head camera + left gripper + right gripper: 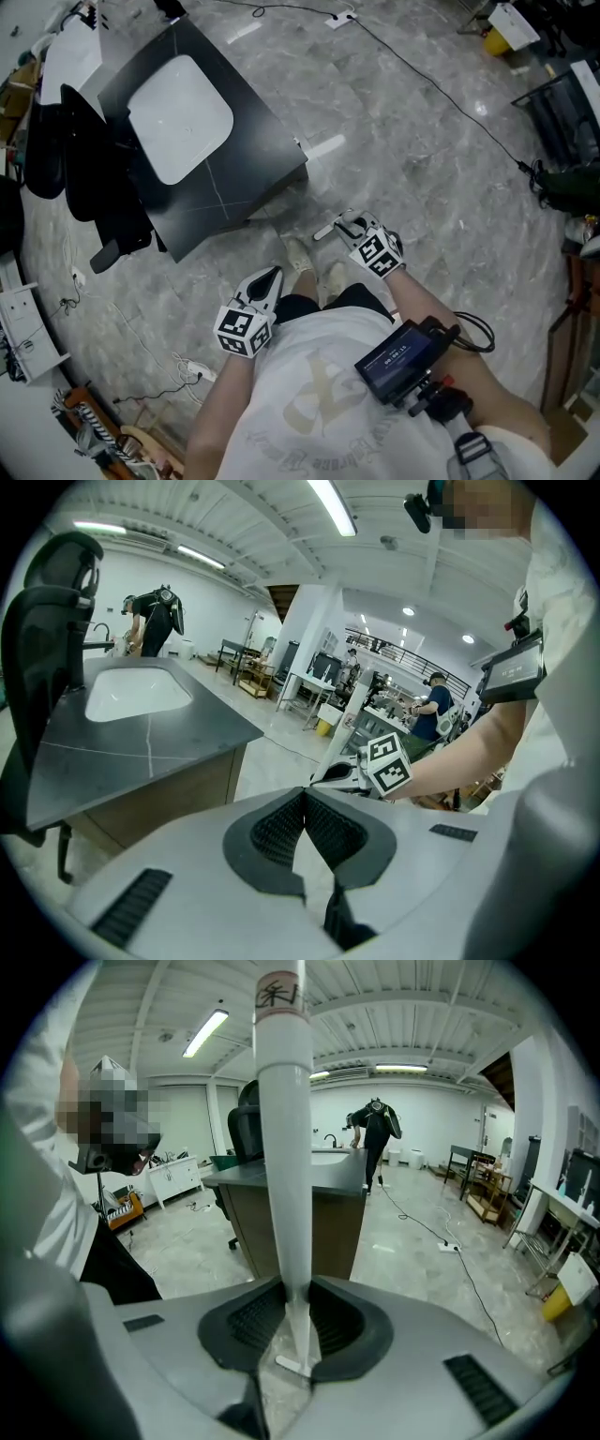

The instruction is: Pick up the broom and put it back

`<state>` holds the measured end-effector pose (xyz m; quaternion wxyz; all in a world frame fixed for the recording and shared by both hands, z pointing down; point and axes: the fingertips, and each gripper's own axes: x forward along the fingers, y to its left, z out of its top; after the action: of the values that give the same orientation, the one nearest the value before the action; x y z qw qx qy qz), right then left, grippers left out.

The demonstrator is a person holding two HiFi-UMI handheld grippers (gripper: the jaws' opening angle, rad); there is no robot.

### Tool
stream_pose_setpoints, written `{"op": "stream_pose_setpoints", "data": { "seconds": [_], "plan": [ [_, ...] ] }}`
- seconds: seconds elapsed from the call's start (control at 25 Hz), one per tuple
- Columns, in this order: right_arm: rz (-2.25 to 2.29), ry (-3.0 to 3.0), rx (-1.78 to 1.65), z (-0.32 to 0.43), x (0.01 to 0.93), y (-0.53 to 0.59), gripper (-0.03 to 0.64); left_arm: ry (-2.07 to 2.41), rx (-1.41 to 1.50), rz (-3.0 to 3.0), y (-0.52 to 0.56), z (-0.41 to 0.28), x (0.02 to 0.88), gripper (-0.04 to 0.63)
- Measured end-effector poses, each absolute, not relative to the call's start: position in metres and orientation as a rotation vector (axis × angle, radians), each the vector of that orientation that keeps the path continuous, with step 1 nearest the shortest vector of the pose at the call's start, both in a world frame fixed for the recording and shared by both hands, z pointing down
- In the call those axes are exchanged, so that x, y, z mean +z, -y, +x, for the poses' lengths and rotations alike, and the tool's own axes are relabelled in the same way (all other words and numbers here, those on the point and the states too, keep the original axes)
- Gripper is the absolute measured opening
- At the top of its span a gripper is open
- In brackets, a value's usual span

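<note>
The broom shows as a white handle [284,1147] that rises steeply from between my right gripper's [295,1290] jaws to the top of the right gripper view, its near end just behind the pads. In the head view the right gripper [339,226] is shut on that handle [325,232], above the floor in front of the person's feet. My left gripper [267,278] hangs lower left of it, near the person's waist. Its pads meet at the tips with nothing between them [303,795]. The broom's head is not visible in any view.
A black table [258,127] with a white basin stands at the upper left, a black office chair [89,183] beside it. A cable [422,80] runs across the grey marble floor. Racks and clutter line the right edge [562,122]. Another person [375,1129] stands far back.
</note>
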<state>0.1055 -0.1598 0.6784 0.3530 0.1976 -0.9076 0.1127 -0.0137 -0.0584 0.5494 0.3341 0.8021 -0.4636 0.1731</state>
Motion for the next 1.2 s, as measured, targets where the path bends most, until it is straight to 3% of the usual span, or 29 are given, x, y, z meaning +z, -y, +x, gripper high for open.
{"op": "stream_pose_setpoints", "data": {
  "seconds": [0.6,1.2],
  "plan": [
    [0.438,2.248,0.351,0.066,0.746,0.186,0.091,1.225,0.454,1.996,0.066,-0.042,0.574,0.012],
    [0.436,2.272,0.363,0.019,0.754,0.219,0.091,1.227,0.459,1.968,0.076,-0.055,0.580,0.012]
  ]
}}
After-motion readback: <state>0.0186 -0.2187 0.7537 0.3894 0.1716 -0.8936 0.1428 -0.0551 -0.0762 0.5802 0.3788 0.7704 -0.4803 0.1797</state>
